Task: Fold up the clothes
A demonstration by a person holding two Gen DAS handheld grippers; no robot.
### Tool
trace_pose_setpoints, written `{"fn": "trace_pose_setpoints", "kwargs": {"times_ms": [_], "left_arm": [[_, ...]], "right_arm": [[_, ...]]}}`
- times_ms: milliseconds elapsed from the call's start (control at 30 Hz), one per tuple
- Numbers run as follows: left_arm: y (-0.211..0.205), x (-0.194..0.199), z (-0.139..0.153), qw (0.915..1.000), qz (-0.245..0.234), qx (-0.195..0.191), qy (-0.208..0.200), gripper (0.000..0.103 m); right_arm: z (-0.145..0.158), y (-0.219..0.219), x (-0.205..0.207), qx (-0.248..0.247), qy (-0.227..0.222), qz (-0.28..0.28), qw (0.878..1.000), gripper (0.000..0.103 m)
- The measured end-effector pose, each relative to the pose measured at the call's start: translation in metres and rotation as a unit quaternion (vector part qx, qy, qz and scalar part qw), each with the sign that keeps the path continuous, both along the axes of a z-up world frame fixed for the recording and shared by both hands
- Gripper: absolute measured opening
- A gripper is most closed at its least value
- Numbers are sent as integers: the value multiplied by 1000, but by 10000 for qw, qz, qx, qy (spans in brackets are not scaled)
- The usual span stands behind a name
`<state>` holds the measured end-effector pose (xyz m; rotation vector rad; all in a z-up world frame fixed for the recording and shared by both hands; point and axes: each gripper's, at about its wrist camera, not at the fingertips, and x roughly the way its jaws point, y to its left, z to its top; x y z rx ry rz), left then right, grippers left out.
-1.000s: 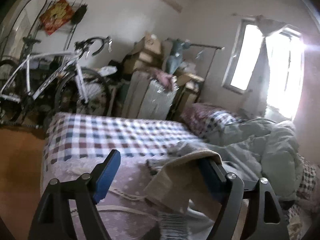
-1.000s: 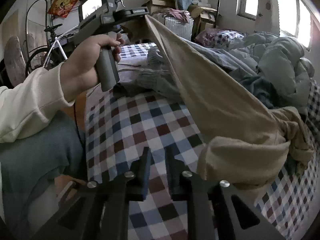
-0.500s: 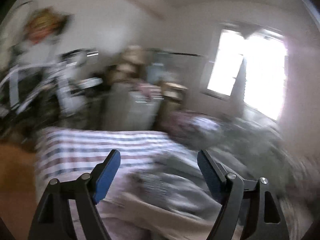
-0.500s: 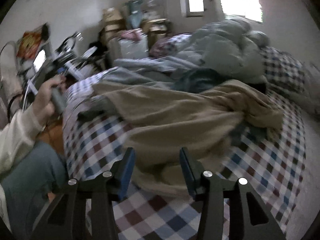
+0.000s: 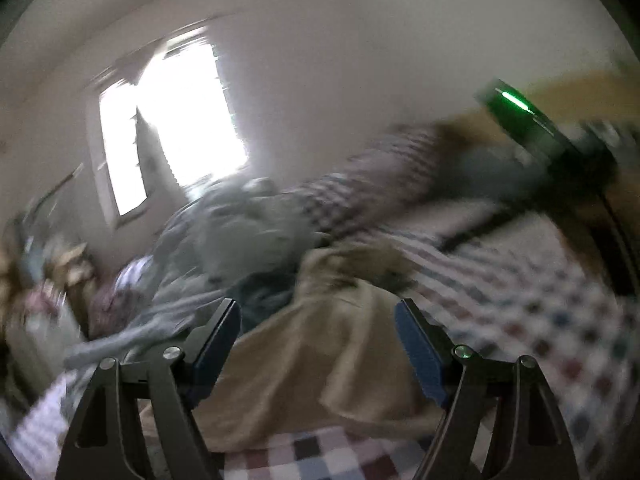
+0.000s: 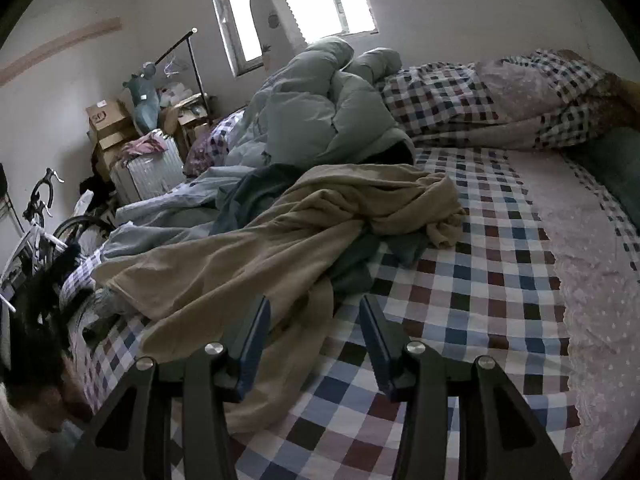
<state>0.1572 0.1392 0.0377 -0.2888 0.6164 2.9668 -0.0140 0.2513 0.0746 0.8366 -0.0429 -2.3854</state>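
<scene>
A beige garment point(image 6: 280, 240) lies crumpled and stretched across the checked bedsheet point(image 6: 480, 280), over darker blue clothes point(image 6: 256, 192). My right gripper point(image 6: 314, 344) is open and empty, just above the garment's near edge. In the blurred left wrist view the same beige garment point(image 5: 320, 360) lies under my left gripper point(image 5: 318, 344), which is open and empty. The other gripper's body with a green light point(image 5: 520, 116) shows blurred at the upper right.
A rumpled grey-green duvet point(image 6: 320, 108) and checked pillows point(image 6: 480, 92) lie at the head of the bed. Boxes, a white suitcase point(image 6: 148, 172) and a bicycle point(image 6: 36, 232) stand at the left beyond the bed. A window point(image 6: 296, 4) is behind.
My left gripper has let go of the beige garment, which dropped onto the bed, and has swung right. My right gripper has opened and turned toward the bed's head.
</scene>
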Motion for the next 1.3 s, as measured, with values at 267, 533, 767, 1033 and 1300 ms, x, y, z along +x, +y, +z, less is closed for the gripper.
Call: {"fn": "trace_pose_setpoints", "kwargs": {"times_ms": [267,533,767,1033,1300], "left_arm": [[55,15,-41,9814,-802,-1741,-25,83],[82,9,-63,9769,-1024,-1819,-460,80],[95,-9,-81,9736,-761,-1990,-815,42],[87,-26,-82,9732,-509,-1943,-1115,36],[66,-34,-57,9851,-504,-990,-1316,7]], "right_arm": [[-3,6,-7,57,-80,-116,9999,50],[-7,10,-10,-21,-154,-208,9997,50],[-10,6,-11,-42,-210,-206,9996,50],[-12,4,-15,-46,-236,-214,9995,50],[-12,8,-18,-64,-238,-341,9991,50]]}}
